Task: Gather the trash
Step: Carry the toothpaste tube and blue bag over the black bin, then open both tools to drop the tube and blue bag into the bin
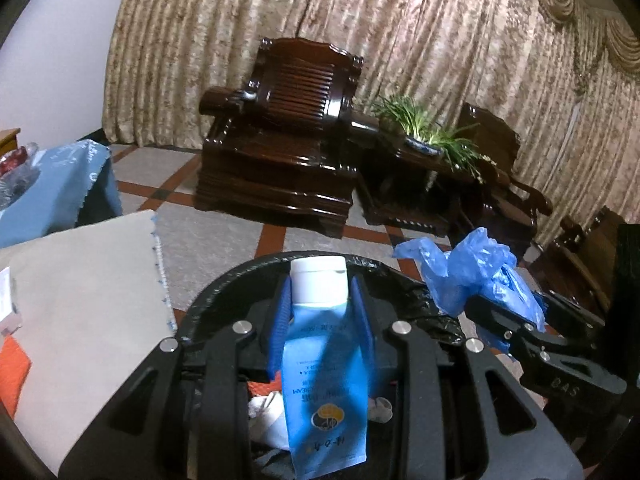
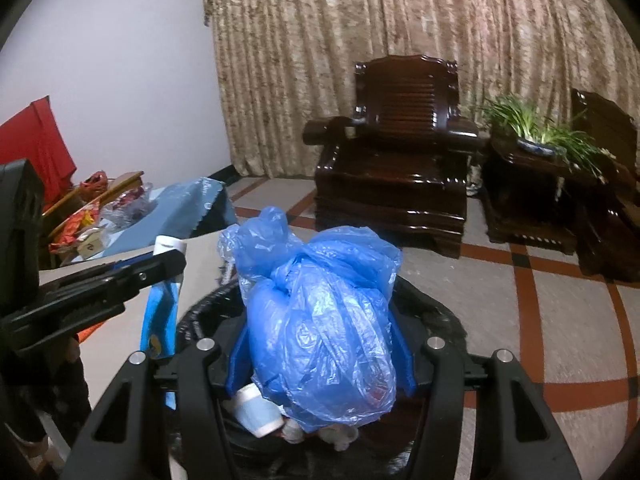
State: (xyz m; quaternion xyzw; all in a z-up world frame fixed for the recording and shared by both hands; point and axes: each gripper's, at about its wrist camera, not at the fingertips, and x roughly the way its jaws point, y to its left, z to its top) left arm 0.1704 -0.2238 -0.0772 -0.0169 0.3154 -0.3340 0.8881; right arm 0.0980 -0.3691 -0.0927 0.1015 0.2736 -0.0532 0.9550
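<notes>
My left gripper [image 1: 320, 304] is shut on a blue squeeze tube with a white cap [image 1: 320, 352], held over the black-lined trash bin [image 1: 224, 292]. The bin holds crumpled white paper [image 1: 266, 412]. My right gripper [image 2: 320, 332] is shut on a bulging, knotted blue plastic bag [image 2: 320, 320], also above the bin [image 2: 436, 316]. A paper cup [image 2: 258, 412] and other scraps lie inside, under the bag. The left wrist view shows the right gripper with its blue bag [image 1: 472, 276] at right. In the right wrist view the left gripper [image 2: 160, 268] and the tube [image 2: 160, 312] appear at left.
A beige-covered table [image 1: 88, 300] lies left of the bin, and a blue-clothed table [image 2: 180, 208] with wrappers stands behind it. A dark wooden armchair [image 1: 288, 152] and a side table with a potted plant [image 1: 424, 136] stand on the tiled floor before a curtain.
</notes>
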